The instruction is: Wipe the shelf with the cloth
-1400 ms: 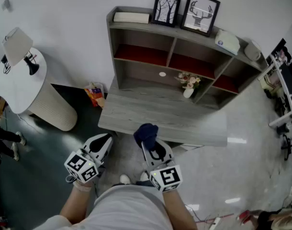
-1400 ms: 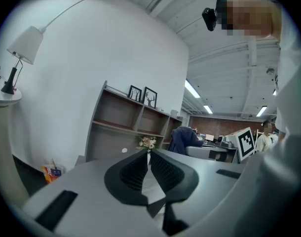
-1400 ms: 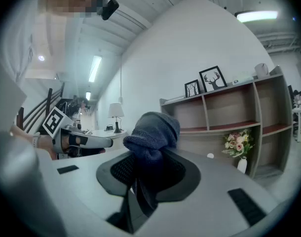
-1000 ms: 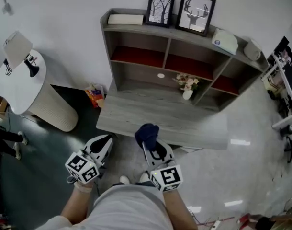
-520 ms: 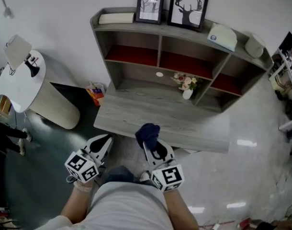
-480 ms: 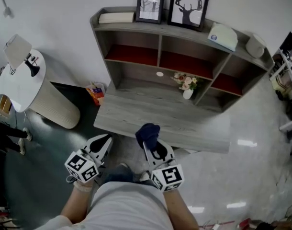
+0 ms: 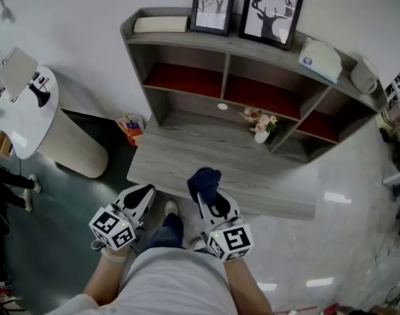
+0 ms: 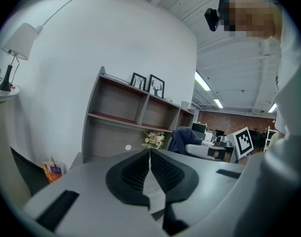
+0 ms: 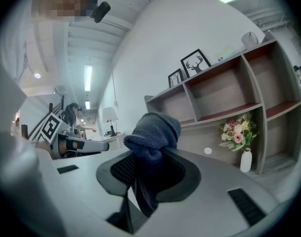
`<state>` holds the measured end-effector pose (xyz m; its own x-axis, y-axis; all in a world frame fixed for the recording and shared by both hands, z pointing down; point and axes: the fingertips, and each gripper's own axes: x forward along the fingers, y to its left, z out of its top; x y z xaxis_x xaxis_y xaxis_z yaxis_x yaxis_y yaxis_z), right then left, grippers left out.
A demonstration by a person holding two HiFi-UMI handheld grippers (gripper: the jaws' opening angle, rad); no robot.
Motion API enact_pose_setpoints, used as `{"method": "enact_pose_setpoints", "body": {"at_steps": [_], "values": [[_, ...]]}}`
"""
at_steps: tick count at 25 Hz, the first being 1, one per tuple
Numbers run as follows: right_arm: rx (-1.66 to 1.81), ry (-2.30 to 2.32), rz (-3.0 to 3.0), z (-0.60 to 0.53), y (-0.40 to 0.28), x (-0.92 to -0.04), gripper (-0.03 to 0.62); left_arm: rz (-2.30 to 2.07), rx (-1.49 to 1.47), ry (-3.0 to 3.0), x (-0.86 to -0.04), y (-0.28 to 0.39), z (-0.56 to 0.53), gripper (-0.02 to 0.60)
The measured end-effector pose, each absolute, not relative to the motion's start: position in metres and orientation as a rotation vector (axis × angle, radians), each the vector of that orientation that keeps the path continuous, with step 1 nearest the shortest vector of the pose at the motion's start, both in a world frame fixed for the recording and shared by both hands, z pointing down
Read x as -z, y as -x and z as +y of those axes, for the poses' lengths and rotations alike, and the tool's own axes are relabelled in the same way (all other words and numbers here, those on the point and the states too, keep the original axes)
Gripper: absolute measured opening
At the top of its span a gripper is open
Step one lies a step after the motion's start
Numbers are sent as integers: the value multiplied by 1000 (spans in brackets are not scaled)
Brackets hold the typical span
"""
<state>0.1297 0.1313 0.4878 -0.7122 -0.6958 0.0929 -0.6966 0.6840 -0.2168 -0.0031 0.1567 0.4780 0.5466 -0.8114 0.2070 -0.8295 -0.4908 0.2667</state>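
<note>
Standing closer to the shelf (image 7: 206,155) than before, right gripper (image 7: 209,198) pinching cloth (image 7: 203,178), left gripper (image 7: 146,191) pressed together.

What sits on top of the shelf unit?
A flat book, a tree picture, a deer picture, a white box and a pale rounded object. Anything behind the frames is covered.

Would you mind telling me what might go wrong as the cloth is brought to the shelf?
The small white vase of pink flowers stands on the grey wooden shelf; a wiping sweep may tip it. The dark blue knitted cloth sits bunched in the right claw, so bare claw tips might scrape the wood.
</note>
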Motion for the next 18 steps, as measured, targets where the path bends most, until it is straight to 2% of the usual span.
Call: {"method": "enact_pose_setpoints", "body": {"at_steps": [10, 18], "values": [[-378, -1222, -2872, 33, -71, -470, 89, -1307, -40, -2466, -469, 61, 63, 17], [-400, -1202, -2973, -53, 11, -431, 89, -1274, -21, -2498, -458, 122, -5, 17]]}}
